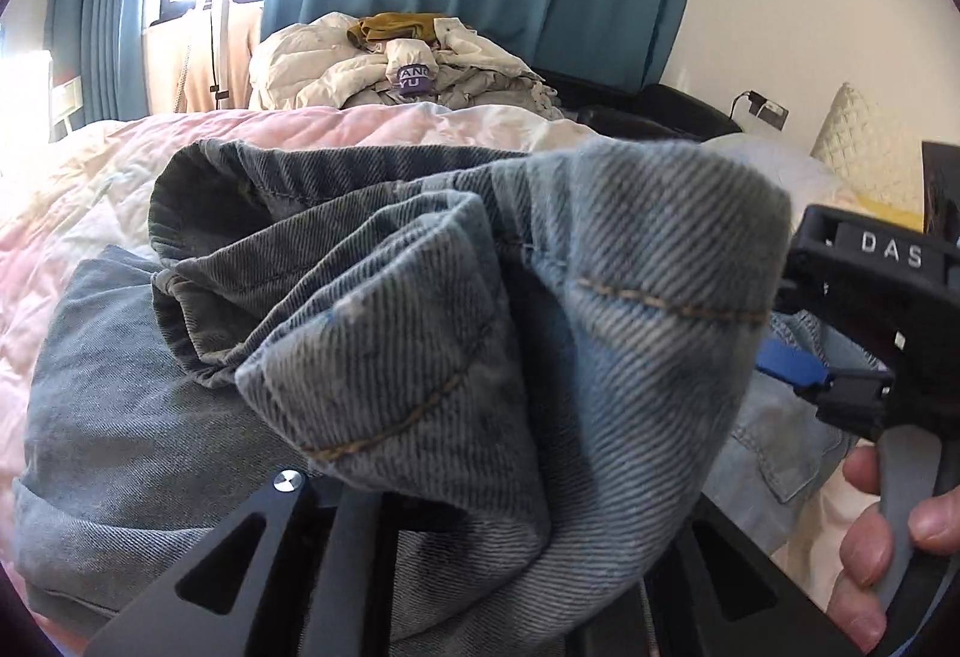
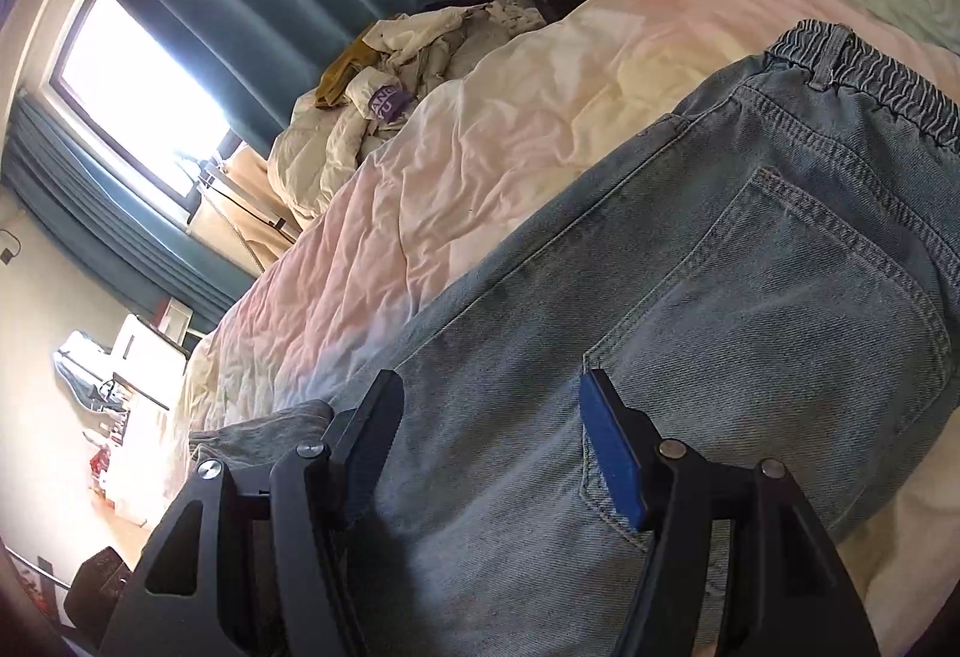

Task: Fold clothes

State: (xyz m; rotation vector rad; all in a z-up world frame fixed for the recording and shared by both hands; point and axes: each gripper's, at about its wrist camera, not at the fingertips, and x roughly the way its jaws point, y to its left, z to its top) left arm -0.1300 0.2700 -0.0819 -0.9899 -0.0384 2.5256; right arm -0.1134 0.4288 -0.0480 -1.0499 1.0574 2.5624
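Bunched denim of the jeans (image 1: 480, 309) covers the left gripper (image 1: 480, 483), so its jaws and whether they are closed cannot be made out. In the right wrist view the jeans' legs run out of the bottom edge behind the right gripper (image 2: 489, 447). The purple label (image 1: 414, 78) on the far clothes pile (image 1: 384, 69) is only partly readable.

a bed (image 2: 480, 165) under a rumpled pink-and-cream quilt carries light blue jeans (image 2: 750, 297) spread flat, with a heap of pale clothes (image 2: 384, 117) at its far edge.
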